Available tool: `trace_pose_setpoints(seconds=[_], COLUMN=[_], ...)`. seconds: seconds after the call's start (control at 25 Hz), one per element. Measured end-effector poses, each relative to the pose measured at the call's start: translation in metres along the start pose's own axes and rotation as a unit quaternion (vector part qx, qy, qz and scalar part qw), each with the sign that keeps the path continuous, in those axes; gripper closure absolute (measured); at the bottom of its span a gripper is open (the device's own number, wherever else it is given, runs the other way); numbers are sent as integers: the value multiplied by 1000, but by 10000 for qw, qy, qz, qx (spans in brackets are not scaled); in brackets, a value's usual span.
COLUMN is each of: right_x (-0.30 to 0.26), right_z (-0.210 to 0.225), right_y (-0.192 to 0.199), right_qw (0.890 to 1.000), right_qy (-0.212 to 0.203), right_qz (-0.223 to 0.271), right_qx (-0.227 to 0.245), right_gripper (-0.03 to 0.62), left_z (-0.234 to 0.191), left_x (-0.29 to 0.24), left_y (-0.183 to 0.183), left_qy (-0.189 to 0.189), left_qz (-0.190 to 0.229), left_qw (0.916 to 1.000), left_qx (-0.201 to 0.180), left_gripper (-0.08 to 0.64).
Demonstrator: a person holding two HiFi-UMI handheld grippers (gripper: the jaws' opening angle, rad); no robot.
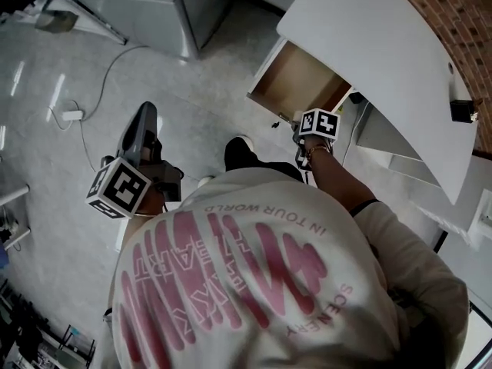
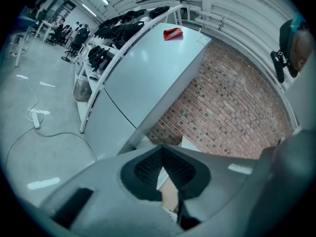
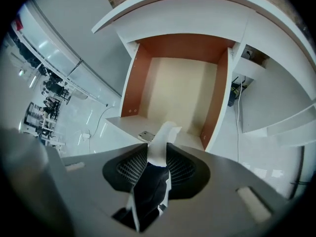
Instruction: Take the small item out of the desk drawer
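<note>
In the right gripper view my right gripper (image 3: 159,149) is shut on the small item (image 3: 165,131), a thin white and black piece that sticks out past the pads. Below it lies the open drawer (image 3: 180,90), its pale wooden floor bare. In the head view the right gripper (image 1: 311,133) hangs by the drawer's (image 1: 296,79) front edge under the white desk top (image 1: 384,44); its jaws are hidden beneath its marker cube. My left gripper (image 1: 146,114) is out over the floor at the left, well away from the drawer. Its tips (image 2: 162,149) meet with nothing between them.
A power strip (image 1: 73,115) with a trailing cable lies on the pale floor. A grey cabinet (image 1: 154,6) stands at the back. The person's shoe (image 1: 240,151) is close to the drawer. A brick wall (image 2: 222,107) runs behind the desk. Cables hang under it (image 3: 237,90).
</note>
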State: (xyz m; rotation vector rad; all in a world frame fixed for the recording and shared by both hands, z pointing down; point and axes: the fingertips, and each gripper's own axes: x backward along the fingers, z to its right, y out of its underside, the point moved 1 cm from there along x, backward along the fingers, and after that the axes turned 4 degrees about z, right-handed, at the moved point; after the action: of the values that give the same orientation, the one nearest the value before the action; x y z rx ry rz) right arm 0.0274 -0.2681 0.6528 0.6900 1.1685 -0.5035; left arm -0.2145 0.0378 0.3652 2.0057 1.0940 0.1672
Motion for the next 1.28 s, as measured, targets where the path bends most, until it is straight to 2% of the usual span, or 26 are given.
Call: trace_pose_setpoints(seconds=[0.28,0.56,0.72,1.28], right_x=[32,65,84,155], right_z=[-6,-13,-12,-49], right_y=[5,22,36,50], right_qw=[9985,9965,9945,9769], right_qy=[-63,-80,-25,-258], right_qz=[504,831,1045,2080], right_qx=[-197,42,3,-420], right_gripper=[460,460,460,459], left_z=[13,29,36,47], left_x=[17,35,49,75], left_y=[-6,-16,-21,-24], left_qy=[372,681,841,1390], left_qz=[38,166,228,69], left_qw=[9993,9975,9961,9901], left_qx=[-36,-88,-129,-167], left_gripper=[557,557,557,557])
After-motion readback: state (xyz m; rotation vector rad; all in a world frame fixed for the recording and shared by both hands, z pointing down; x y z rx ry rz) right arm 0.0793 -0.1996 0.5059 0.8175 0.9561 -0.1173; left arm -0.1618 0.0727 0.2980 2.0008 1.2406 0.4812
